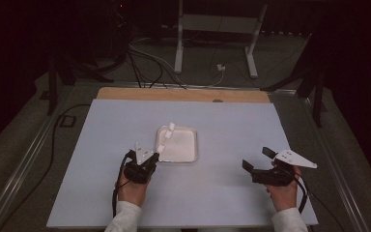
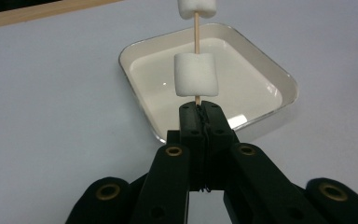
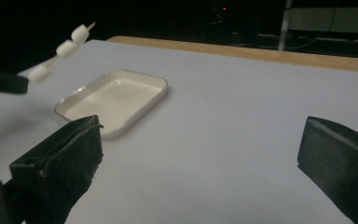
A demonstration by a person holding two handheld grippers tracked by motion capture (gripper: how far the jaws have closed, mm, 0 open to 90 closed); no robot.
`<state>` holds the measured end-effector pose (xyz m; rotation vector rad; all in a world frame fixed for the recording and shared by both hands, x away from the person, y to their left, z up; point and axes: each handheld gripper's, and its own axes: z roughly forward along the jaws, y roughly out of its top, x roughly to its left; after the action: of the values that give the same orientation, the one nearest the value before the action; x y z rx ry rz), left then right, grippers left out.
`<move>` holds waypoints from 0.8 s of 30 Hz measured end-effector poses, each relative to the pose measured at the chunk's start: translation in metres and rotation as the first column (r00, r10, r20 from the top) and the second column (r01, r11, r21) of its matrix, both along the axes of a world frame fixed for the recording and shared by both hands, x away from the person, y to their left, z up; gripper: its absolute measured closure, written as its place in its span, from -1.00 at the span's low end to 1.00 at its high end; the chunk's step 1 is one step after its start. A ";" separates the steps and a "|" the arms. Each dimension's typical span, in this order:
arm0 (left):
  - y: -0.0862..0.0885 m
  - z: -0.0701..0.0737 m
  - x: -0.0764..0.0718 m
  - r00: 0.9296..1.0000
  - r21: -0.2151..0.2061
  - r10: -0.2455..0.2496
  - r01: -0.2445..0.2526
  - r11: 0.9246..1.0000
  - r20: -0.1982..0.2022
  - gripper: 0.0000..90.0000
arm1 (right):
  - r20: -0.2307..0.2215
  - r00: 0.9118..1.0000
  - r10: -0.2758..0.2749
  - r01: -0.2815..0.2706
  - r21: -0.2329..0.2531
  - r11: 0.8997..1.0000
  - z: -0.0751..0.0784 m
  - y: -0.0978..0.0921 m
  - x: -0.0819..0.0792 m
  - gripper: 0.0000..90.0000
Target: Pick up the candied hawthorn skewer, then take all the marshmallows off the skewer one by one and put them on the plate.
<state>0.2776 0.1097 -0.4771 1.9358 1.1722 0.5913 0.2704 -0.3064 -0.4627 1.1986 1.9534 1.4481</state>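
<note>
My left gripper (image 2: 199, 108) is shut on the near end of a wooden skewer (image 2: 196, 35) that carries three white marshmallows (image 2: 196, 74), held slanting up over the near left corner of a white square tray (image 2: 279, 79). In the high view the left gripper (image 1: 155, 157) sits at the tray's (image 1: 187, 155) front left corner, and the marshmallows (image 1: 167, 134) lie above the tray's left side. In the right gripper view the skewer (image 3: 59, 49) rises above the tray (image 3: 116, 100) at the left. My right gripper (image 1: 257, 158) stands open, apart to the right, with nothing between its jaws.
A pale blue-grey board (image 1: 232, 121) covers the table, with a bare wooden strip (image 1: 183, 94) at its far edge. Cables (image 1: 145, 60) and a white stand's legs (image 1: 178, 43) are on the floor beyond. The board right of the tray is bare.
</note>
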 end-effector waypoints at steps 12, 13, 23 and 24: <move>-0.003 0.003 -0.008 0.999 0.000 -0.019 0.019 1.000 0.047 1.00 | -0.063 0.995 0.082 -0.075 0.111 0.991 0.028 0.053 0.051 -1.00; -0.003 0.004 -0.008 0.998 0.000 -0.023 0.023 1.000 0.054 1.00 | -0.067 0.993 0.094 -0.085 0.120 0.989 0.030 0.060 0.055 -1.00; -0.005 0.006 -0.016 0.996 -0.004 -0.044 0.044 0.999 0.081 1.00 | -0.159 0.954 0.255 -0.216 0.231 0.949 0.040 0.131 0.088 -0.85; -0.005 0.006 -0.017 0.996 -0.001 -0.046 0.046 0.999 0.080 1.00 | -0.171 0.949 0.264 -0.220 0.238 0.946 0.040 0.137 0.091 -0.76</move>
<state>0.2611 0.1043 -0.4709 1.9133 1.0751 0.6366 0.3613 -0.1693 -0.4232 1.2745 2.1888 1.7643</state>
